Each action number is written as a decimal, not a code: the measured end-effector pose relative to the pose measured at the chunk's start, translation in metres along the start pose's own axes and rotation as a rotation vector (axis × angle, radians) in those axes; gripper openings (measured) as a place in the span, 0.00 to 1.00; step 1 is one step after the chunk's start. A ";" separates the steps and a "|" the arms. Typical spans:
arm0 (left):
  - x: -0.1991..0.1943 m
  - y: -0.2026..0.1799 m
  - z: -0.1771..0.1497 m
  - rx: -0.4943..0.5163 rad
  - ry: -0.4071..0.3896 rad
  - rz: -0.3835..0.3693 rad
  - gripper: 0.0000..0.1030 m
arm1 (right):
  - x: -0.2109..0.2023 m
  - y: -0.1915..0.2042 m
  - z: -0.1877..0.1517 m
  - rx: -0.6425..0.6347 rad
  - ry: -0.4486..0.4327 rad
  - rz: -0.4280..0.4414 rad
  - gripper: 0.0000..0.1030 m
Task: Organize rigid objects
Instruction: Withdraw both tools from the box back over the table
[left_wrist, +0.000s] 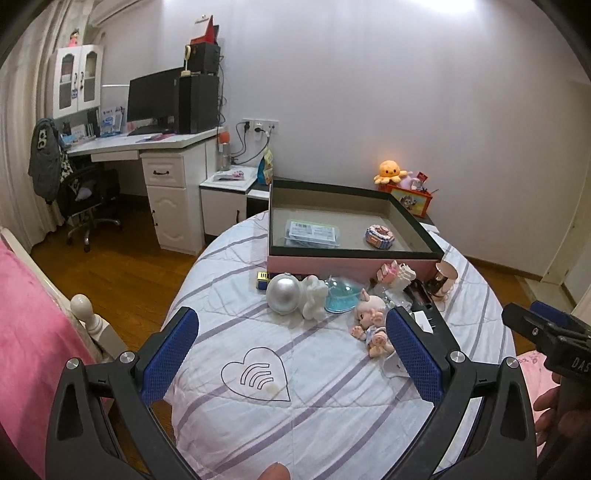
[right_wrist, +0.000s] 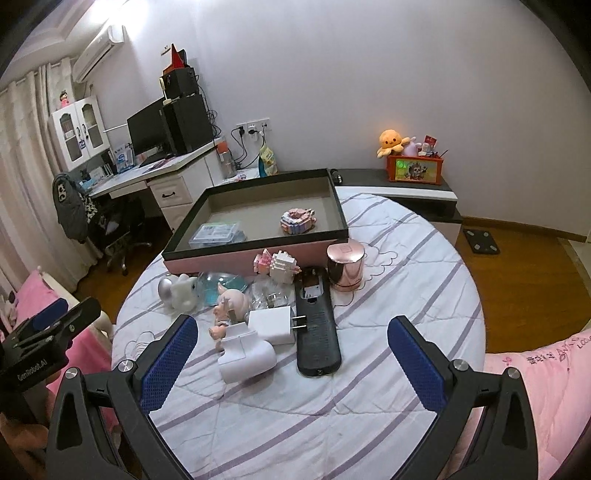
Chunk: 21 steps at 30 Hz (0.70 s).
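Both grippers, left (left_wrist: 291, 347) and right (right_wrist: 291, 354), gape wide, holding nothing. Toys (right_wrist: 229, 306) lie before the tray (right_wrist: 255, 242).

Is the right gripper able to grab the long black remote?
Probably yes. The right gripper is open, and the black remote lies flat just ahead, its near end bare. Only the white charger plug touches its left side.

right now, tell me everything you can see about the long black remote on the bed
The black remote is a long, slim, plastic-looking bar lying flat on the striped bedspread, pointing toward the pink box. Its near half is finely textured; its far half shows a paler recess. The white charger has prongs at its left edge; the rose-gold canister stands by its far end.
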<state>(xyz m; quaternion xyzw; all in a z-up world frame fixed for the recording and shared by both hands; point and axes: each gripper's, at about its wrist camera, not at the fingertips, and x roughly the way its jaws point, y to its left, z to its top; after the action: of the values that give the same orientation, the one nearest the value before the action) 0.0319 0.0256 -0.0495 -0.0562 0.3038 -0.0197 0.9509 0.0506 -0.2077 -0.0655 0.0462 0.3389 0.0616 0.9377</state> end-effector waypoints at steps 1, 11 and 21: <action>-0.001 0.000 0.000 -0.001 -0.003 -0.001 1.00 | -0.002 0.000 0.000 0.000 -0.005 -0.002 1.00; -0.003 0.000 -0.003 -0.001 0.004 0.005 1.00 | -0.002 0.005 -0.002 -0.015 0.008 0.000 1.00; 0.014 0.000 -0.006 0.003 0.041 0.008 1.00 | 0.014 0.001 -0.004 -0.012 0.045 -0.007 1.00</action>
<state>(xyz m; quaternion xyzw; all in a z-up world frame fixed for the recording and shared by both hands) 0.0397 0.0237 -0.0617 -0.0532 0.3234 -0.0173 0.9446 0.0583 -0.2046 -0.0776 0.0380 0.3595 0.0616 0.9303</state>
